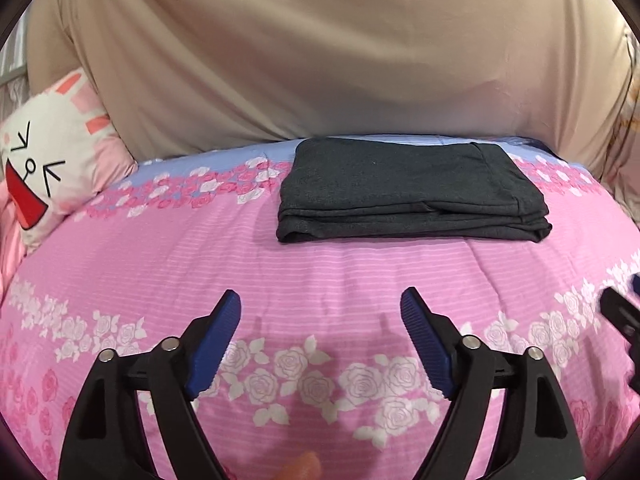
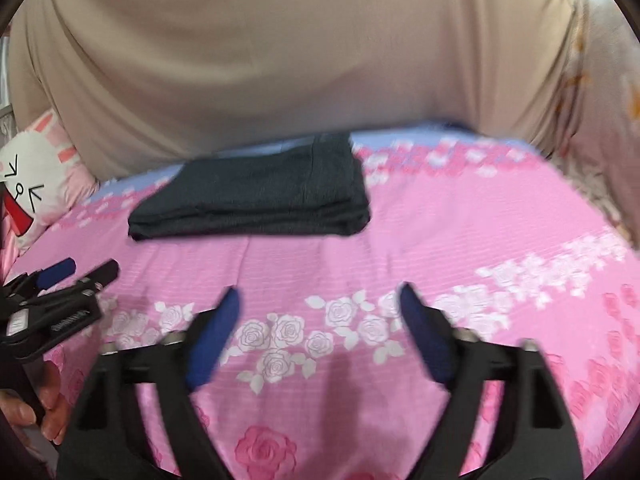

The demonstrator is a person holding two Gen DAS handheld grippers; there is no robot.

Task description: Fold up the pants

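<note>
Dark grey pants (image 1: 412, 196) lie folded into a flat rectangle at the far side of a pink rose-print bedspread (image 1: 160, 264). In the right wrist view the same pants (image 2: 256, 196) sit up and left of centre. My left gripper (image 1: 322, 308) hovers open over the bedspread, well short of the pants, nothing between its blue pads (image 1: 216, 344). My right gripper (image 2: 318, 304) is also open and empty above the bedspread (image 2: 460, 240); this view is blurred. The left gripper (image 2: 86, 270) shows at the left edge of the right wrist view, held by a hand (image 2: 48, 404).
A beige curtain (image 1: 320, 48) hangs behind the bed. A white and pink cartoon rabbit pillow (image 1: 52, 160) leans at the far left. A blue strip (image 1: 256, 152) borders the bedspread's far edge. Part of the right gripper (image 1: 620, 320) pokes in at the right edge.
</note>
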